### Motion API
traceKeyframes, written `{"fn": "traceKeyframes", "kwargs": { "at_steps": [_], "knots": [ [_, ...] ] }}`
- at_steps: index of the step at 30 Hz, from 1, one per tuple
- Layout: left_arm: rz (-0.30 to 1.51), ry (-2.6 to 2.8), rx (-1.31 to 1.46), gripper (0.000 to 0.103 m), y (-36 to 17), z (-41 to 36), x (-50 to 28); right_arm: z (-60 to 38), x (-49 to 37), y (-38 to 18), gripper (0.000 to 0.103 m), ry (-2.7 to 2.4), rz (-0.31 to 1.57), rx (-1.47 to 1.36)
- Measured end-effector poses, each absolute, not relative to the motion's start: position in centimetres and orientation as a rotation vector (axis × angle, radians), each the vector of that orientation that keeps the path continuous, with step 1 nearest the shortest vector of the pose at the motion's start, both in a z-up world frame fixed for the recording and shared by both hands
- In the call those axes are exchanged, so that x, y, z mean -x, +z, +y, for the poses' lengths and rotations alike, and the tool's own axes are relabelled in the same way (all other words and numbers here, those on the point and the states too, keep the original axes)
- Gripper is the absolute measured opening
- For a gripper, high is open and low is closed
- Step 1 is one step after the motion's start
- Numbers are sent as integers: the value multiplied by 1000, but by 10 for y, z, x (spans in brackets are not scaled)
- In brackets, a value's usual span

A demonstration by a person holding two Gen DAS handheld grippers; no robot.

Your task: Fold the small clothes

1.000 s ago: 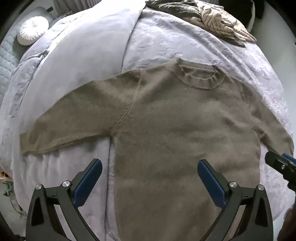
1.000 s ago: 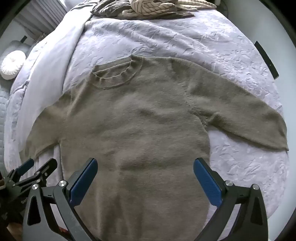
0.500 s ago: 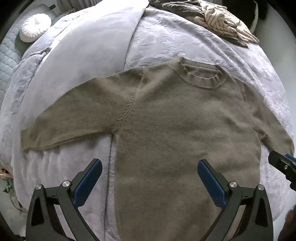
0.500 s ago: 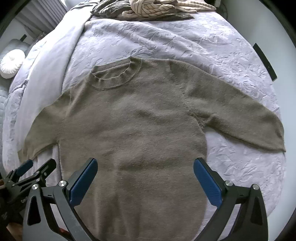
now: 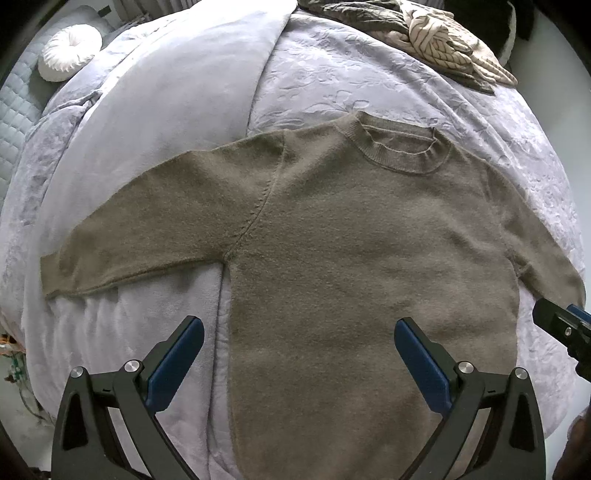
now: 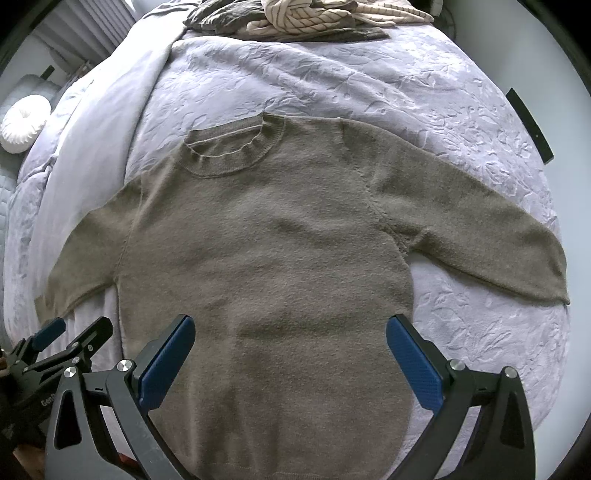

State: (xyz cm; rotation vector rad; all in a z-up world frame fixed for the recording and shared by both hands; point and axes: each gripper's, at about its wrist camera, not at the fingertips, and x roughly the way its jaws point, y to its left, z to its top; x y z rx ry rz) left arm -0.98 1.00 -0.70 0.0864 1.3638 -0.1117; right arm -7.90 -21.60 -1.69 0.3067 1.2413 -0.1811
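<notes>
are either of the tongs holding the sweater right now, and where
Nothing is held. The left tongs and the right tongs are both open above the brown sweater, which lies flat on the bed.

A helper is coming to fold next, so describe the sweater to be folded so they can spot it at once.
Look at the bed covered by a pale lavender bedspread. Spread flat in its middle, both sleeves out and round neckline toward the far end, lies the olive-brown knit sweater. Unlike the crumpled striped clothes pile at the far edge, it is plain, single-coloured and laid out smooth.
</notes>
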Motion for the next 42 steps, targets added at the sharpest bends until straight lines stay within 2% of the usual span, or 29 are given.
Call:
{"fn": "traceKeyframes", "kwargs": {
  "at_steps": [42],
  "knots": [
    [1374, -112, -89, 103, -9, 7, 14, -211, 81, -21, 103, -184, 1245, -304]
  ]
}}
